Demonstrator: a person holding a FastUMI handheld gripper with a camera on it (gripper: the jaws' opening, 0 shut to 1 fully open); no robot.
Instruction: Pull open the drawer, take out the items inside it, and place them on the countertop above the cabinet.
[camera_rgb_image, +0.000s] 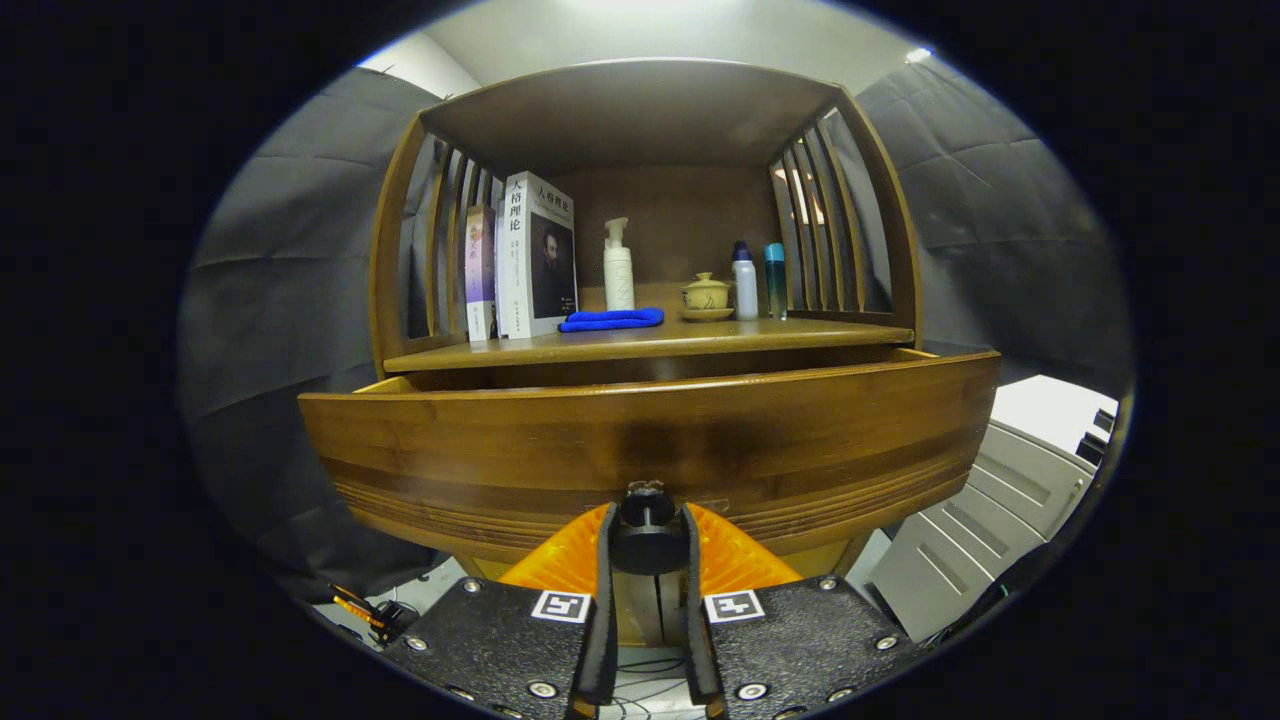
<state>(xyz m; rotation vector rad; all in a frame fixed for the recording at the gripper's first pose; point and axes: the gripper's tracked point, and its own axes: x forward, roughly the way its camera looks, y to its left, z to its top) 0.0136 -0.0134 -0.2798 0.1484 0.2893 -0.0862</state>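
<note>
Dark cloth booth, slatted wooden cabinet (640, 200): its curved wooden drawer (650, 440) sits pulled out, gripper (647, 545) clamped on small dark round knob (647, 510); white book (537, 255) on countertop (650, 343) reads 人格理论.

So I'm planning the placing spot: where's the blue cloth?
In the gripper view, the blue cloth lies on the countertop, between the books and the teapot.

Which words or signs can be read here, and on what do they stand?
"人格理论": white book, spine and cover.
Thin book, bottles: print too small to read.
Gripper, shut on drawer knob: two coded squares, no words.
</note>
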